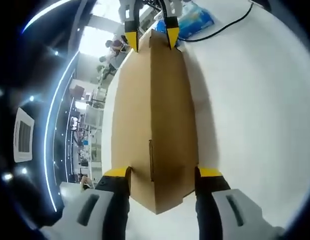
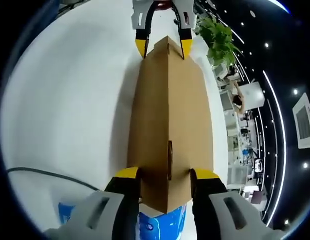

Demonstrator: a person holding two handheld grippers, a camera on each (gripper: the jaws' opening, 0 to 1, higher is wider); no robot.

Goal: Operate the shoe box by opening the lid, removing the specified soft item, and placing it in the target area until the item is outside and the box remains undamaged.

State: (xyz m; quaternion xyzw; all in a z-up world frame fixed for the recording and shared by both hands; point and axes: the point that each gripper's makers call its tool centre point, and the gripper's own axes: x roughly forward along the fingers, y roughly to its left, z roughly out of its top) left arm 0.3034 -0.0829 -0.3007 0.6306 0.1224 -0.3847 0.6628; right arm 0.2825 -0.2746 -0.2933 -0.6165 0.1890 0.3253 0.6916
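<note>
Closed shoe box (image 1: 155, 125), a gripper (image 1: 163, 174) clamping each end, contents hidden

Left gripper view: close behind the left claw (image 1: 163, 176), looking along the box (image 1: 153, 120) toward the right claw (image 1: 150, 36) at its far end. Right gripper view: the reverse, from behind the right claw (image 2: 165, 179), facing the left claw (image 2: 164, 48). Shared: box and white worktop (image 1: 255, 110).

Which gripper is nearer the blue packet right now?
Right. The right gripper, clamping one end of the cardboard box, sits right over the blue packet; the left gripper clamps the far end.
</note>
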